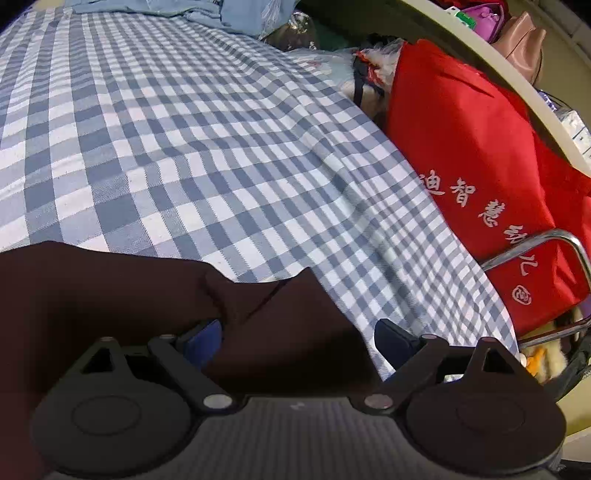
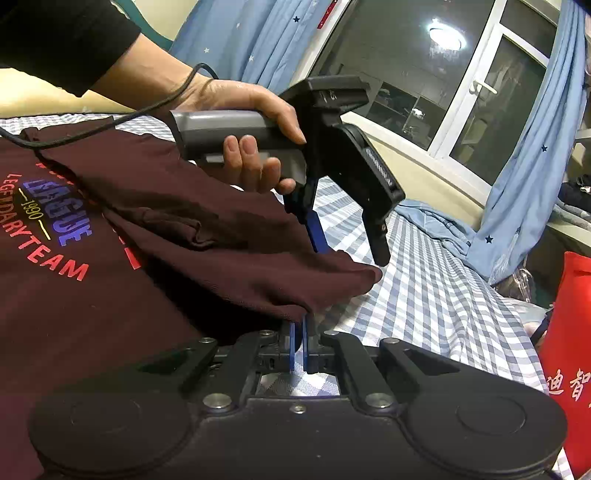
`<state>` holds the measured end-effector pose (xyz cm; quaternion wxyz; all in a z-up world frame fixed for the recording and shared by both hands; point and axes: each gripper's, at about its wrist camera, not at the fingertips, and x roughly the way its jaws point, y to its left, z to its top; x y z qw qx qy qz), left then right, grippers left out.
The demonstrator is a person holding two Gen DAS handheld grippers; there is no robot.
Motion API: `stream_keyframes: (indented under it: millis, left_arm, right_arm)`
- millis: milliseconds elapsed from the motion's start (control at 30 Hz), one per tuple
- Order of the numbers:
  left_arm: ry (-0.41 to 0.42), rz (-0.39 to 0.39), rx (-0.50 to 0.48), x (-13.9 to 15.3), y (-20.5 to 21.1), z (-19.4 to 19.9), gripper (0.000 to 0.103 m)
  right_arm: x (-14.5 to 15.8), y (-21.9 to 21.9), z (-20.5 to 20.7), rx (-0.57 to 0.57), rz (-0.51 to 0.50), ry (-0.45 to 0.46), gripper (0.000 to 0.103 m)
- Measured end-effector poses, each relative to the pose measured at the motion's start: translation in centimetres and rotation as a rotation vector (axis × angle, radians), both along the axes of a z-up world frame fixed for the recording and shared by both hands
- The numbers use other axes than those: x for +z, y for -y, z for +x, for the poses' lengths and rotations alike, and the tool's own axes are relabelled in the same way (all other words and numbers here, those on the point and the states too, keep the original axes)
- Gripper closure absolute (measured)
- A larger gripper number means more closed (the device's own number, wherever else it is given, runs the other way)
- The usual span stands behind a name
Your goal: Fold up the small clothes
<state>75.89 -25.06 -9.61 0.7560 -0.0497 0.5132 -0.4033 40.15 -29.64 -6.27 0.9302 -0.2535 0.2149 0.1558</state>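
A maroon T-shirt (image 2: 207, 229) with a red and blue printed slogan lies on the checked bed sheet (image 2: 424, 295), one side folded over the print. My right gripper (image 2: 300, 326) is shut on the folded fabric's near edge. A hand holds my left gripper (image 2: 349, 251) pointing down at the fold's far corner. Its jaws stand wide open, the blue finger (image 2: 316, 232) against the cloth and the black one just past the corner. In the left wrist view the left gripper (image 1: 299, 341) straddles the dark shirt (image 1: 147, 291), with its pads apart.
A red bag (image 1: 480, 158) with white characters stands off the bed's right side behind a chrome frame (image 1: 554, 240). Light-blue cloth (image 1: 236, 14) lies at the far end of the bed. Blue star curtains (image 2: 535, 166) flank a window (image 2: 443, 74).
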Motion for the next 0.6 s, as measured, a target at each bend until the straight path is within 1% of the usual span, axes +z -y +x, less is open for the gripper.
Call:
stream_keyframes:
  millis: [33,67,133,167,200,233,267,300,333,400,433,467,600]
  left_arm:
    - [-0.011,0.002,0.001,-0.2,0.0,0.1,0.012]
    - [-0.024,-0.001,-0.003,-0.3,-0.1,0.2,0.016]
    - [-0.009,0.011,-0.021,-0.4,0.0,0.0,0.022]
    - [0.01,0.024,-0.031,-0.3,0.0,-0.2,0.029]
    - [0.021,0.034,-0.038,-0.3,0.0,-0.3,0.039]
    - [0.032,0.043,-0.039,-0.2,-0.1,-0.4,0.044]
    - [0.048,0.052,-0.039,-0.1,-0.2,-0.5,0.061]
    - [0.075,0.072,-0.034,0.0,-0.4,-0.7,0.088]
    - [0.097,0.086,-0.025,0.1,-0.8,-0.7,0.097]
    - [0.086,0.026,-0.004,0.4,-2.0,-0.6,0.098]
    - [0.093,0.002,0.002,0.6,-2.5,-0.7,0.098]
    - [0.108,-0.008,0.0,0.8,-2.8,-0.9,0.099]
    - [0.164,-0.003,0.008,1.5,-2.8,-1.5,0.099]
  right_arm:
    - [0.0,0.0,0.0,-0.001,-0.001,0.002,0.1]
    - [0.0,0.0,-0.1,-0.002,0.0,0.003,0.1]
    - [0.1,0.0,-0.2,-0.005,0.006,0.001,0.1]
    - [0.0,-0.1,-0.2,-0.007,0.006,0.001,0.1]
    - [0.0,-0.1,-0.2,-0.008,0.005,0.002,0.1]
    - [0.0,-0.1,-0.2,-0.01,0.004,0.002,0.1]
    - [0.0,-0.1,-0.1,-0.011,0.004,0.0,0.1]
    - [0.0,0.0,0.0,-0.013,0.005,-0.002,0.1]
    - [0.0,0.0,0.1,-0.014,0.007,-0.001,0.1]
    - [0.1,-0.1,0.0,-0.014,0.01,0.003,0.1]
    - [0.0,0.0,-0.1,-0.014,0.011,0.003,0.1]
    - [-0.1,0.0,-0.1,-0.015,0.011,0.003,0.1]
    - [-0.1,-0.2,-0.3,-0.026,0.007,0.009,0.101]
